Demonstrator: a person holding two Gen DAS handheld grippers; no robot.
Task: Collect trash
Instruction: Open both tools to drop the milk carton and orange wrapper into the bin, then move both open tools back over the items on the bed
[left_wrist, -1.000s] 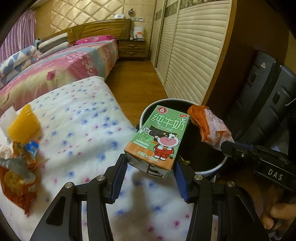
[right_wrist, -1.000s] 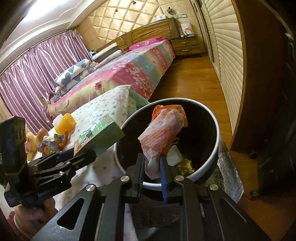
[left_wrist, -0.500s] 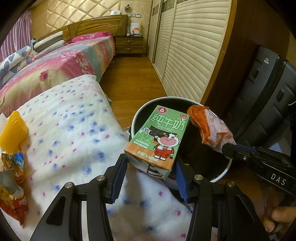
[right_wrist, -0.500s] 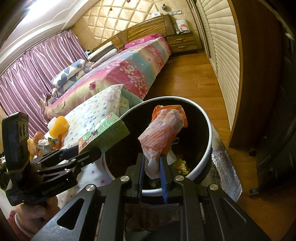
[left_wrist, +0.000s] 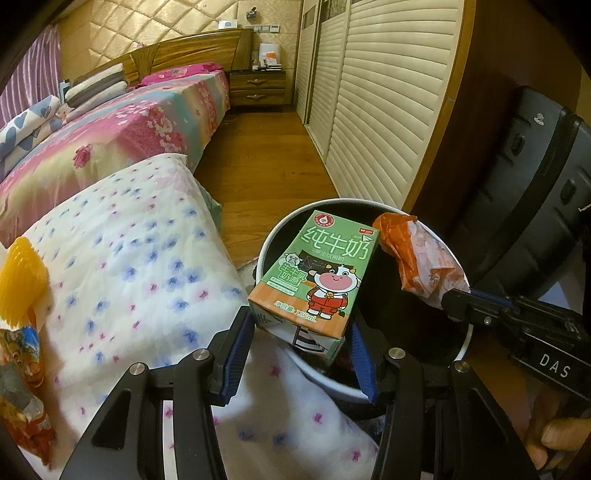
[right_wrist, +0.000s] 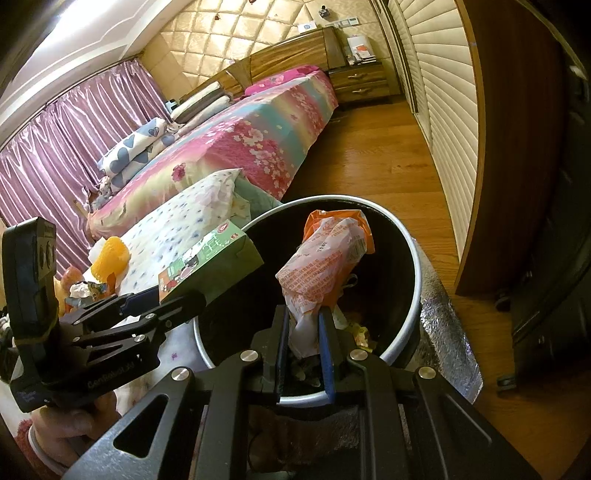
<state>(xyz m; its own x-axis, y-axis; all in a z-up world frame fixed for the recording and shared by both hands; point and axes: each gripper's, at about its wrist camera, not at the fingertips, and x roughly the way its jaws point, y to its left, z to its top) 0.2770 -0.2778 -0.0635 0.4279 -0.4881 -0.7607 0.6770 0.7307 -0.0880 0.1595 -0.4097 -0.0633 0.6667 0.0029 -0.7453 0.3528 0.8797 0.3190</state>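
Observation:
My left gripper (left_wrist: 301, 328) is shut on a green milk carton (left_wrist: 317, 277) with a cartoon cow, held over the near rim of a round bin (left_wrist: 266, 243) with a white rim and black inside. In the right wrist view the same carton (right_wrist: 207, 266) pokes over the bin's left edge (right_wrist: 413, 258). My right gripper (right_wrist: 304, 332) is shut on a crumpled orange and white wrapper (right_wrist: 325, 262), which stands over the bin's opening. That wrapper (left_wrist: 421, 258) also shows at the right of the carton in the left wrist view. Some scraps (right_wrist: 360, 330) lie in the bin.
A white cushion with blue and pink dots (left_wrist: 129, 251) lies left of the bin, bearing a yellow plastic piece (left_wrist: 22, 273) and snack wrappers (left_wrist: 22, 369). A bed (left_wrist: 122, 133) stands behind, slatted wardrobe doors (left_wrist: 388, 103) and a dark suitcase (left_wrist: 524, 192) to the right. Wood floor (left_wrist: 266, 162) runs between.
The left gripper with the carton has moved right, from over the cushion's edge to over the bin's near rim. The right gripper and its wrapper have stayed over the bin.

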